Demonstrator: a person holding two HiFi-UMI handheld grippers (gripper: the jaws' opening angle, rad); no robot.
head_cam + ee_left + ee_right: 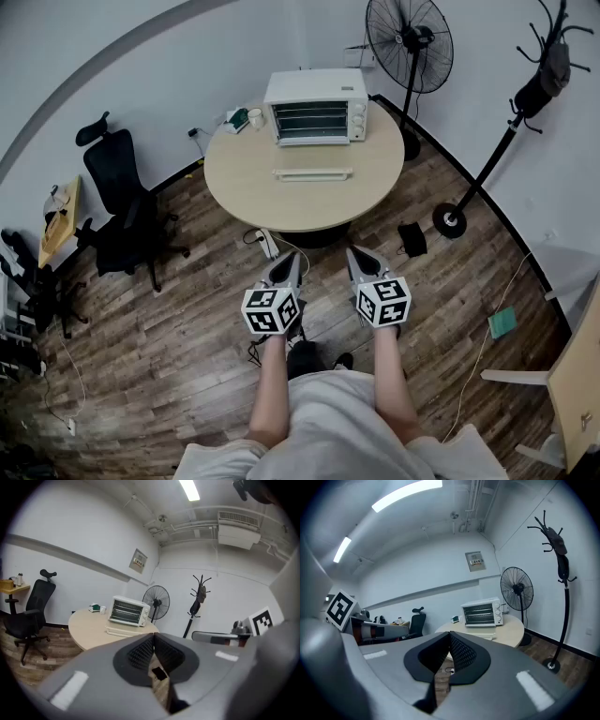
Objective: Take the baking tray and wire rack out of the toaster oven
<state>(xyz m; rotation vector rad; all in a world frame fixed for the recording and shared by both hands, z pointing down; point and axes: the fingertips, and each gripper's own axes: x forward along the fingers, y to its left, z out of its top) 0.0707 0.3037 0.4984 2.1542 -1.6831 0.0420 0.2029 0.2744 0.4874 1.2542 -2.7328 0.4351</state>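
A white toaster oven stands at the far side of a round beige table, its glass door closed, with wire shelves showing behind the glass. A pale flat tray-like piece lies on the table in front of it. The oven also shows in the left gripper view, and the oven in the right gripper view. My left gripper and right gripper hang side by side over the wooden floor, well short of the table. Both are shut with nothing between the jaws.
A black office chair stands left of the table. A standing fan and a coat rack are at the right. A cup and a green thing sit left of the oven. A power strip and cables lie on the floor.
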